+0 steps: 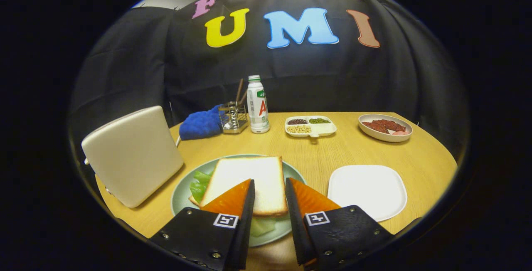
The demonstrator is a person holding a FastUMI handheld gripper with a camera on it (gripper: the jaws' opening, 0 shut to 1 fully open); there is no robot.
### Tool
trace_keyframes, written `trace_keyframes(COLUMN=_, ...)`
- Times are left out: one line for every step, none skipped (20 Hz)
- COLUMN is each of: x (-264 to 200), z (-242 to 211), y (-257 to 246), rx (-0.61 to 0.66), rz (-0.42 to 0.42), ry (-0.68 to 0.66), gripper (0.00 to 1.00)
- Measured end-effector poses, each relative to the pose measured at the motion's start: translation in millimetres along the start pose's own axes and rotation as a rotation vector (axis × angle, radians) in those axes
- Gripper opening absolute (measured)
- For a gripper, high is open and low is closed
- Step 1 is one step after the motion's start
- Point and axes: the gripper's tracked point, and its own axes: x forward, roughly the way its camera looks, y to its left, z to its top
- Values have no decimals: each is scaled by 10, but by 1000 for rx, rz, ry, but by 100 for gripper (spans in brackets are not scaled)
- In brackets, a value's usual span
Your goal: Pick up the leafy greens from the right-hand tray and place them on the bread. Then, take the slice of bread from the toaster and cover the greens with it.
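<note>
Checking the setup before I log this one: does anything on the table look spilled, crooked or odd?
Nothing spilled or damaged. The top bread sits slightly skewed on the green plate, greens poking out beside it. The white tray is bare. The gripper hangs open over the bread.

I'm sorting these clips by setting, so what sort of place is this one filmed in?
Most likely a staged kitchen-table set inside a recording booth. A black cloth wall hangs behind a round wooden table laid with a toaster, a sandwich on a green plate, and a utensil holder. The gripper hovers over the sandwich, jaws open.
</note>
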Motion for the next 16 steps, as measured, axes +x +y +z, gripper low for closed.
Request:
trace_keyframes(x=3, z=21, y=10, rx=-5, rz=-4, ry=-13, gripper=46)
trace_keyframes(x=-7, z=36, y=15, rx=-14, rz=-1, ry=-19, gripper=46)
trace_keyframes(x=-22, z=27, y=29, rx=-26, rz=-3, ry=-19, gripper=46)
trace_keyframes(x=-34, z=45, y=42, rx=-34, rz=0, ry=-27, gripper=47)
trace_keyframes(x=-56, z=74, y=76, rx=-38, rz=7, ry=-37, gripper=48)
trace_keyframes(x=-69, z=107, y=86, rx=-45, rz=8, ry=-47, gripper=48)
trace_keyframes(x=-102, z=132, y=89, rx=-55, rz=7, ry=-59, gripper=48)
trace_keyframes(x=-130, z=171, y=88, rx=-69, rz=2, ry=-72, gripper=48)
trace_keyframes(x=-156, z=214, y=91, rx=-81, rz=0, ry=-87, gripper=48)
trace_keyframes(x=-179, z=269, y=86, rx=-85, rz=-1, ry=-103, gripper=48)
trace_keyframes(x=-213, z=322, y=77, rx=-91, rz=-2, ry=-120, gripper=48)
trace_keyframes(x=-256, z=392, y=54, rx=-94, rz=-5, ry=-141, gripper=48)
trace_keyframes(x=-311, z=473, y=8, rx=-97, rz=-12, ry=-168, gripper=48)
trace_keyframes(x=-370, z=557, y=-56, rx=-94, rz=-27, ry=-199, gripper=48)
trace_keyframes(x=-434, z=635, y=-137, rx=-94, rz=-46, ry=-226, gripper=48)
trace_keyframes(x=-484, z=698, y=-220, rx=-95, rz=-65, ry=-248, gripper=48)
